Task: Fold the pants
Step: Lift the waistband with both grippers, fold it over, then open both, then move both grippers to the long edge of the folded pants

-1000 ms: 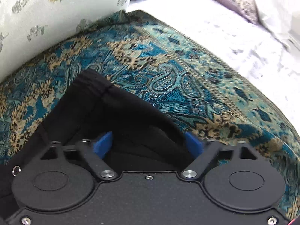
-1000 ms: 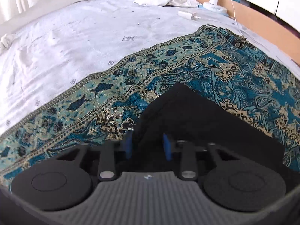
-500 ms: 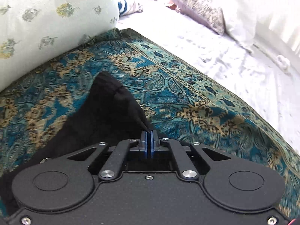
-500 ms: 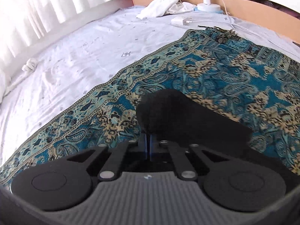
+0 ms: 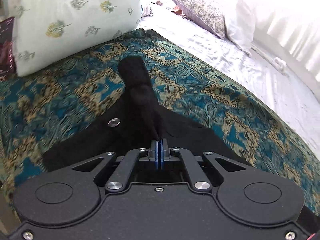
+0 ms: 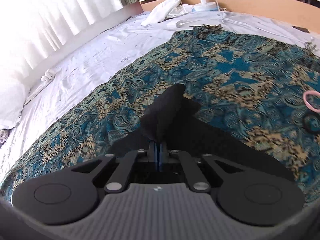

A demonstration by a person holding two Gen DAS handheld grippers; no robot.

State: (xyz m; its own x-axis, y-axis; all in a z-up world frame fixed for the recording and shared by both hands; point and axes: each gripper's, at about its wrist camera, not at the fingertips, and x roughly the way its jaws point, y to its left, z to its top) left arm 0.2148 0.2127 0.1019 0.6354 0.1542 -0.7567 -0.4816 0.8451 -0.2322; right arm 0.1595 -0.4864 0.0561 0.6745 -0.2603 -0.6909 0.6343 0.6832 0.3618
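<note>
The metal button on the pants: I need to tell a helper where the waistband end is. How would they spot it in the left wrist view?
Start at the teal and gold patterned throw on the bed. On it lie the black pants, pinched by the left tongs. The button is the small shiny silver disc on the black cloth, left of the raised fold, the only bright spot there.

Ahead of left gripper (image 5: 159,140): bare patterned throw (image 5: 200,84) is seen, open to the white sheet (image 5: 250,76).
Left side: blocked by a large floral pillow (image 5: 74,20) resting on the throw.
Far corner: a patterned pillow (image 5: 202,14) is propped there.
Ahead of right gripper (image 6: 158,146): throw lies bare up to its fringe.
Right edge: a pink hair tie (image 6: 312,101) and a dark ring (image 6: 311,123) lie on the throw.
Headboard end: a crumpled white cloth (image 6: 164,13) and a charger with cable (image 6: 204,2) are found.
</note>
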